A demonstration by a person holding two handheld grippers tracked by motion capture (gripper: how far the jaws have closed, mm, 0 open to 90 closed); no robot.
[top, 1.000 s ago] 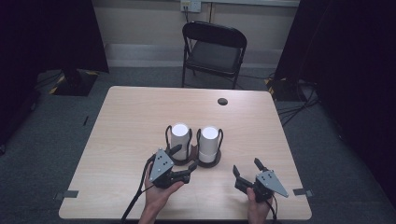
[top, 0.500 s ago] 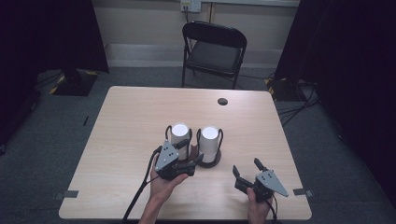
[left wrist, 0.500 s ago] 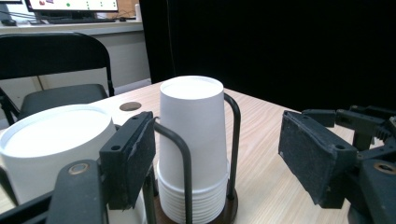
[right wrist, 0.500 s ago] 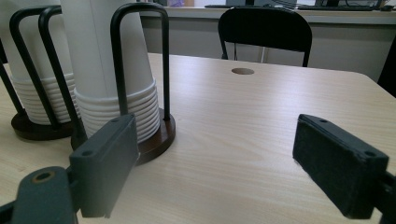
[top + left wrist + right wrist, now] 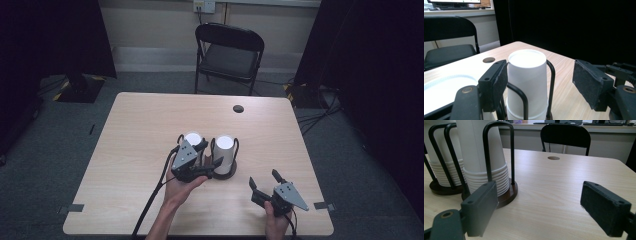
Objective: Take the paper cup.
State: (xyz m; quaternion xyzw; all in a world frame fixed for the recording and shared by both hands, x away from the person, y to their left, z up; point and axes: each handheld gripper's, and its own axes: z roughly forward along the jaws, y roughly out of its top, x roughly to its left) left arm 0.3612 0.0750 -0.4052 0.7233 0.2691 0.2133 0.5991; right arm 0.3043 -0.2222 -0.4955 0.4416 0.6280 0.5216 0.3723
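- White paper cups (image 5: 225,150), stacked upside down in a black wire holder (image 5: 234,170), stand between the spread jaws of your left gripper (image 5: 209,153).
- Your right gripper (image 5: 264,180), also agape, rests apart near the wooden table's (image 5: 140,125) edge; a folding chair (image 5: 229,52) stands beyond.
- Your left gripper has moved forward to the stack.

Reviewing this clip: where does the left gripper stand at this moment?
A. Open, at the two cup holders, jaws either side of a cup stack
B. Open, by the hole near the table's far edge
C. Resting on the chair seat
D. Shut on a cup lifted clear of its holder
A: the left gripper is at the cup holders, and in its own view its open jaws stand either side of a cup stack without gripping it.
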